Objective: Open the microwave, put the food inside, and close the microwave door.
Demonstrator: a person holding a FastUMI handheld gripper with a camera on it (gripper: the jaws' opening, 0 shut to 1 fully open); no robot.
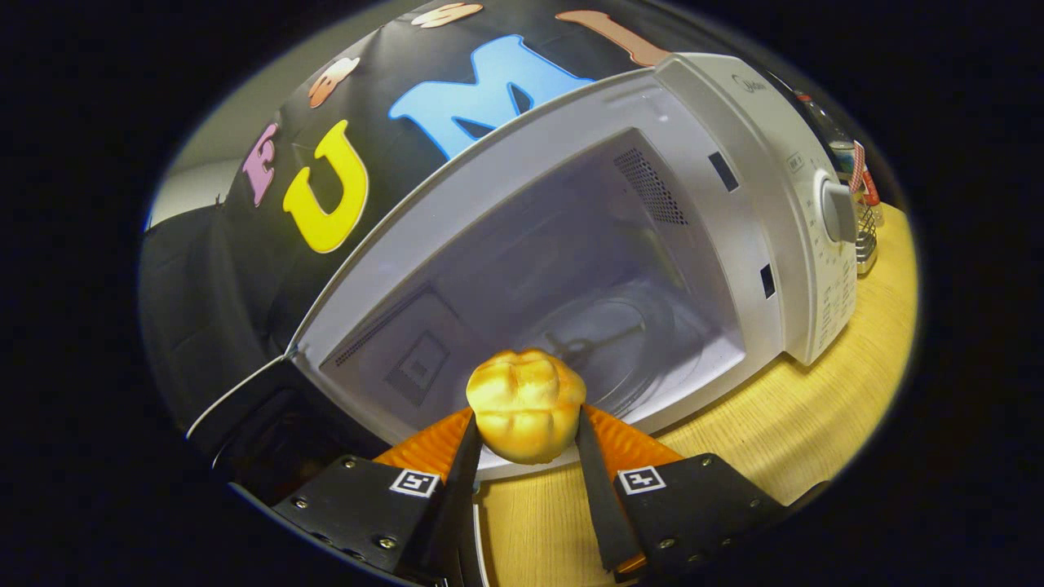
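On the wooden table (pixel 848 359), the gripper (pixel 526 424) pinches a bun (pixel 526 403) before the open microwave (pixel 734 163).

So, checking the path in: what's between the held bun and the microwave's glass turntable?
Nothing: the bun in the gripper faces bare cavity floor up to the turntable.

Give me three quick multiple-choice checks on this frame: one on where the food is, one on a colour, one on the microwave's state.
1. Where is the bun?
A. On the turntable
B. Between the fingers of the hand-held gripper, at the microwave's front opening
C. On the table beside the microwave

2. What colour is the microwave casing?
A. White
B. Red
C. Black

3. What state is the microwave door in?
A. Shut
B. Swung open
C. Removed

Answers: 1 B, both fingers press the bun's sides, short of the glass turntable. 2 A, its control panel and frame are white. 3 B, the cavity is exposed and the door hangs open beside it.
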